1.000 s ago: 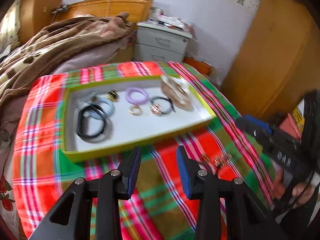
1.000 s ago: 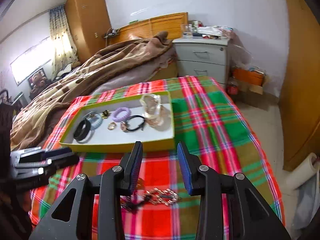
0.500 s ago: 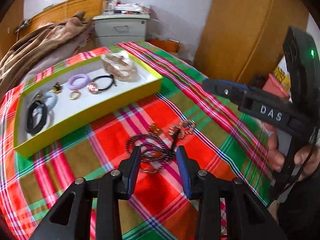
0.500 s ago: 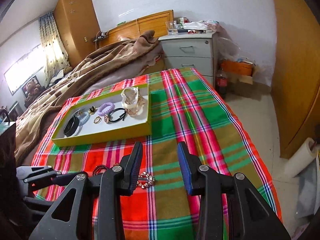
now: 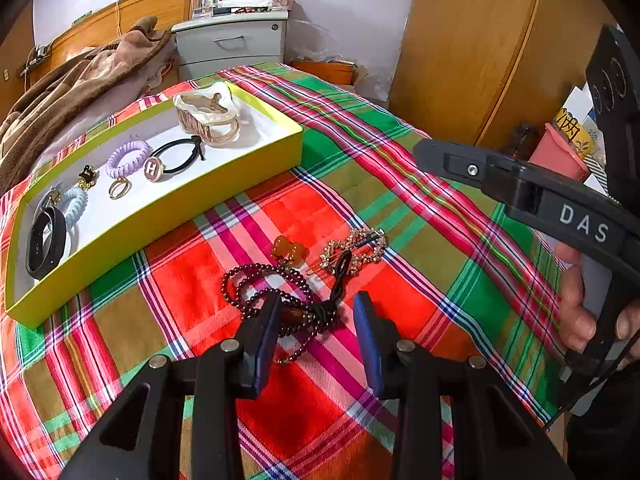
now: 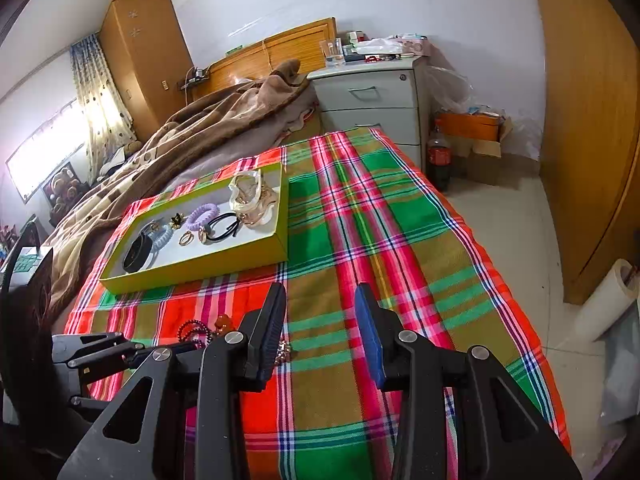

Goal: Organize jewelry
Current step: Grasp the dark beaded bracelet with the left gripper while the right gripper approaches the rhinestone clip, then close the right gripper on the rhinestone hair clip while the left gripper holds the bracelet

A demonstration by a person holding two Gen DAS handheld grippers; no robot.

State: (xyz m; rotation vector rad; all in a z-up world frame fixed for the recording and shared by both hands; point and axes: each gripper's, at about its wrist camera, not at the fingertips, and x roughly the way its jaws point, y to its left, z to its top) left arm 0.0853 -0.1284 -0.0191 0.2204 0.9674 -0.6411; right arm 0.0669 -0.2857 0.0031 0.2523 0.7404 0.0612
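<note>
A dark red bead bracelet [image 5: 260, 284] lies tangled with a black cord [image 5: 340, 276] on the plaid cloth, beside an amber piece [image 5: 289, 250] and a gold rhinestone clip [image 5: 356, 248]. My left gripper [image 5: 316, 314] hangs open just over the tangle, its fingers straddling the beads and cord without pressing them. The yellow-green tray [image 5: 160, 216] to the upper left holds hair ties, a ring, a black band [image 5: 46, 236] and a pearly hair claw [image 5: 206, 110]. My right gripper [image 6: 320, 304] is open over bare cloth, right of the bracelet [image 6: 192, 328], with the tray [image 6: 200, 270] beyond.
A grey nightstand [image 6: 372, 96] stands past the cloth's far edge, with a brown blanket [image 6: 192, 132] on the bed at left. A wooden wardrobe [image 6: 588, 120], a bottle [image 6: 438, 160] and a paper roll [image 6: 608, 300] line the floor at right. A hand [image 5: 576, 316] holds the right gripper.
My left gripper swung away from the tray toward the loose jewelry and sank until its fingers straddle the beads. The right gripper drifted a little; its jaws stayed as they were.
</note>
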